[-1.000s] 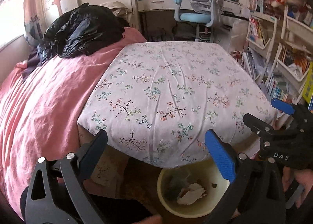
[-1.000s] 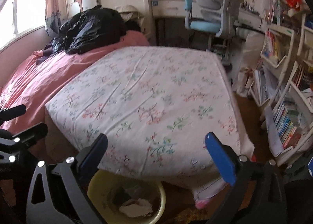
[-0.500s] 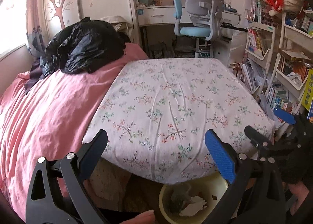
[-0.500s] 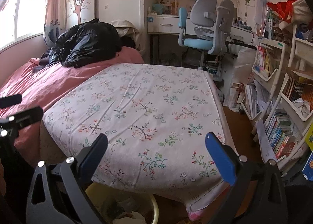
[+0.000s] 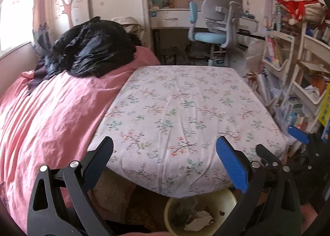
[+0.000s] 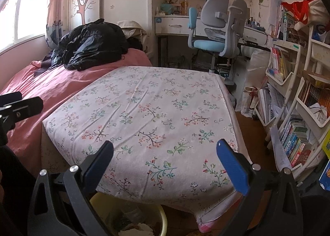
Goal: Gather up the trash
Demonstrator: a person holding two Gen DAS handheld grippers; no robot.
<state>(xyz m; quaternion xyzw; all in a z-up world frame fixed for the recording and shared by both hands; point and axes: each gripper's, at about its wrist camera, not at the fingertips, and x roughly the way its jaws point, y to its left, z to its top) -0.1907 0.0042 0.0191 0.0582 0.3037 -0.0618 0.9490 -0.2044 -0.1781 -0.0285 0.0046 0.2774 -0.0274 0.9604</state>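
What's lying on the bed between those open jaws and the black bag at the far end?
Nothing but bedding: bare flowered sheet and pink cover run up to the black bag. The right wrist view shows it best.

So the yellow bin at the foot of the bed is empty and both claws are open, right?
Not quite. The yellow bin is not empty: the left wrist view shows crumpled white paper and other scraps inside it. The rest holds: it sits at the foot of the bed, and the left claw and right claw are both open.
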